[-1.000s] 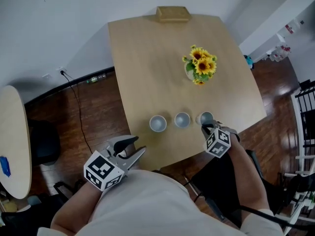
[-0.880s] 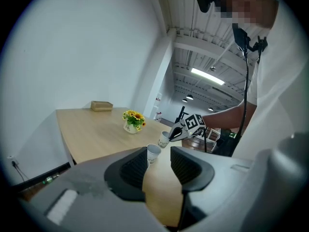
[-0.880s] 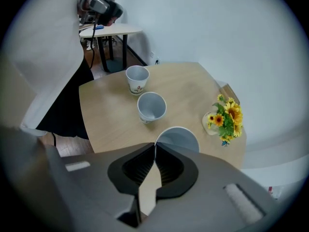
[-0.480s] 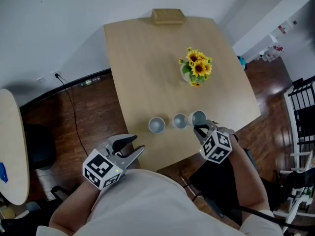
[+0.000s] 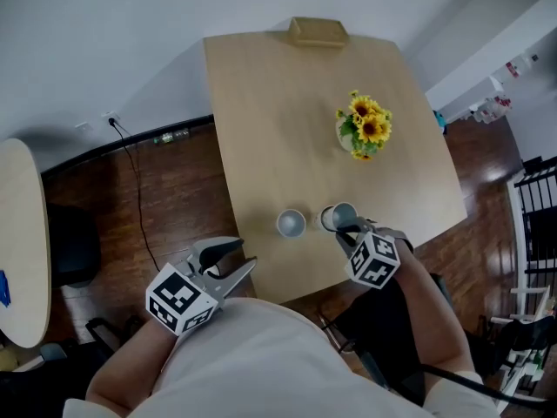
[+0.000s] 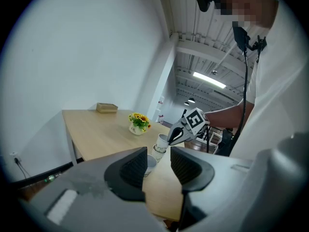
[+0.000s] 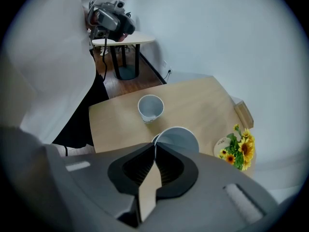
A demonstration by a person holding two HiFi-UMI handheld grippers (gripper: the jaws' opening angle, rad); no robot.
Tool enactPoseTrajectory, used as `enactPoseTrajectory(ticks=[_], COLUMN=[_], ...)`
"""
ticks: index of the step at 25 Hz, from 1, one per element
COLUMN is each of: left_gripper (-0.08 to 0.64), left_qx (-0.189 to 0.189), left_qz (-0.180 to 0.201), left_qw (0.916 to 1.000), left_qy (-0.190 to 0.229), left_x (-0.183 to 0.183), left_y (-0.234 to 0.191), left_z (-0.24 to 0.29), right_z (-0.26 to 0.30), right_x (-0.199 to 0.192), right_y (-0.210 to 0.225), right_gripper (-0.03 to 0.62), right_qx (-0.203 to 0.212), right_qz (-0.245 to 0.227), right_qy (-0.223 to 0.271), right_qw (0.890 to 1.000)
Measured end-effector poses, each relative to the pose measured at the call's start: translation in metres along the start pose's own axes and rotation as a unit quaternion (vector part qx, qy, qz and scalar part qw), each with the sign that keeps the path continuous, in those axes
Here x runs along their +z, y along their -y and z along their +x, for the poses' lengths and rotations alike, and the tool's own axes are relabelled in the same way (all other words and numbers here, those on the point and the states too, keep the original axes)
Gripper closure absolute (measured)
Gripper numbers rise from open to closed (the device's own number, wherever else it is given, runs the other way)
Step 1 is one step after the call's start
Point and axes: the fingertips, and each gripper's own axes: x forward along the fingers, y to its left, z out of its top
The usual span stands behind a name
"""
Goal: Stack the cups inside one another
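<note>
cup (image 6: 162, 141) (image 6: 157, 154) (image 6: 150, 165) ×3 | gripper (image 5: 242, 258) (image 5: 347, 227) ×2 | table (image 5: 278, 129) (image 5: 17, 233) ×2 | sunflower pot (image 5: 365, 131) ×1 | box (image 5: 318, 31) ×1

Soft, even indoor light fills the head view; the table (image 5: 261, 120) shows no glare, and a dim shadow darkens the wall (image 5: 87, 59) low at the left. Ceiling lamps (image 6: 208, 79) glow bright in the left gripper view. Both gripper views bulge, with black corners; the left claw (image 6: 158, 164) and right claw (image 7: 155, 161) look soft up close.

Right gripper (image 5: 349, 229) grips right cup (image 5: 342, 215); left cup (image 5: 291, 224) seemingly stands apart.
</note>
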Motion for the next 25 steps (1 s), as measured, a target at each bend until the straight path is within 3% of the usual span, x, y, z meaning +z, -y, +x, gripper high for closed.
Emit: enactPoseTrajectory(ticks=[9,14,25], left_gripper=[0.399,0.399,0.399], left_qx=[0.019,0.024,0.013], left_qz=[-0.007,-0.01,0.007], left_qw=[0.9998,0.9996,0.9999], left_qy=[-0.001,-0.003,0.002], left_x=[-0.007,-0.009,-0.004], left_y=[-0.002,-0.003,0.001], left_z=[-0.012,-0.016,-0.016], right_z=[0.038,0.044,-0.007], right_x=[-0.003,-0.004,0.025], right_y=[-0.006,-0.007,-0.012], right_gripper=[0.572,0.54,0.52], right_qx=[0.031,0.037,-0.022], right_qz=[0.001,0.004,0.012], right_qy=[-0.005,-0.004,0.05], right_qw=[1.0,0.999,0.998])
